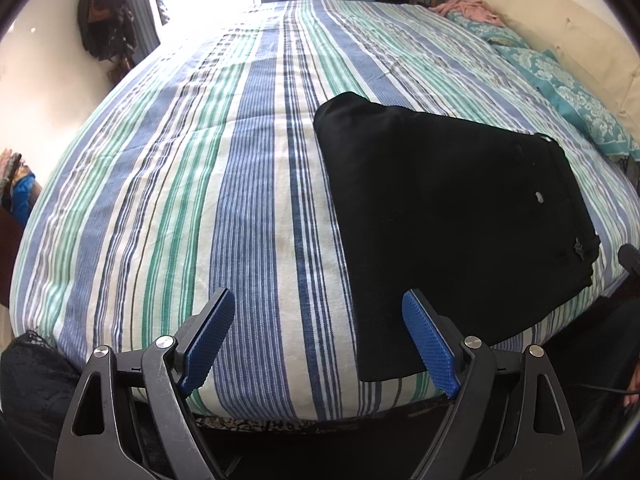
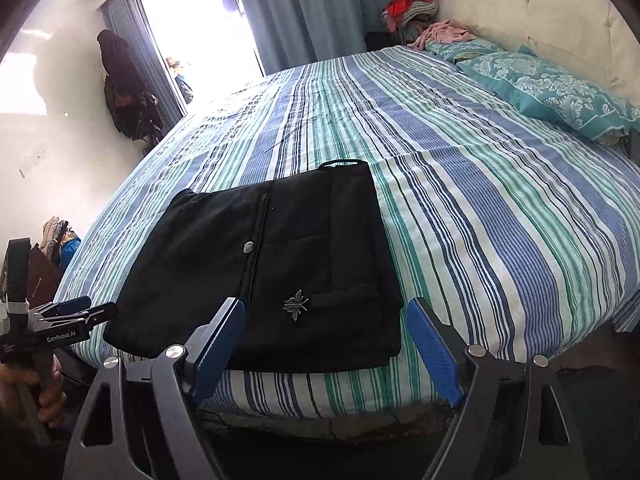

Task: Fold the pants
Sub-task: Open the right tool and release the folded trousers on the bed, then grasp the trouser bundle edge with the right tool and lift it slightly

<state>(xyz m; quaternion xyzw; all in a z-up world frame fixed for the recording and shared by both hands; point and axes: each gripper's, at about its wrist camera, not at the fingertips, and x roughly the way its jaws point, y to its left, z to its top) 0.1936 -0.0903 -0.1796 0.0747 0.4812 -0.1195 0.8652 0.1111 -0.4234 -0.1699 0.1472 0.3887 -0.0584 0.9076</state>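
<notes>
Black pants [image 2: 280, 264] lie folded into a flat rectangle near the front edge of the striped bed [image 2: 480, 208]; a small metal bee charm sits on the top layer. In the left wrist view the same pants [image 1: 448, 216] lie to the right of centre. My left gripper [image 1: 320, 340] is open above the bed's front edge, its right blue pad beside the pants' near corner, nothing between the pads. My right gripper [image 2: 326, 344] is open just in front of the folded pants, holding nothing. The left gripper [image 2: 74, 312] also shows at the left edge of the right wrist view, held by a hand.
Teal patterned pillows [image 2: 552, 88] and a pink cloth [image 2: 444, 34] lie at the bed's head on the right. Piled clothes [image 2: 412, 6] sit in the far corner. Dark garments [image 2: 124, 88] hang on the left wall by a bright window with blue curtains.
</notes>
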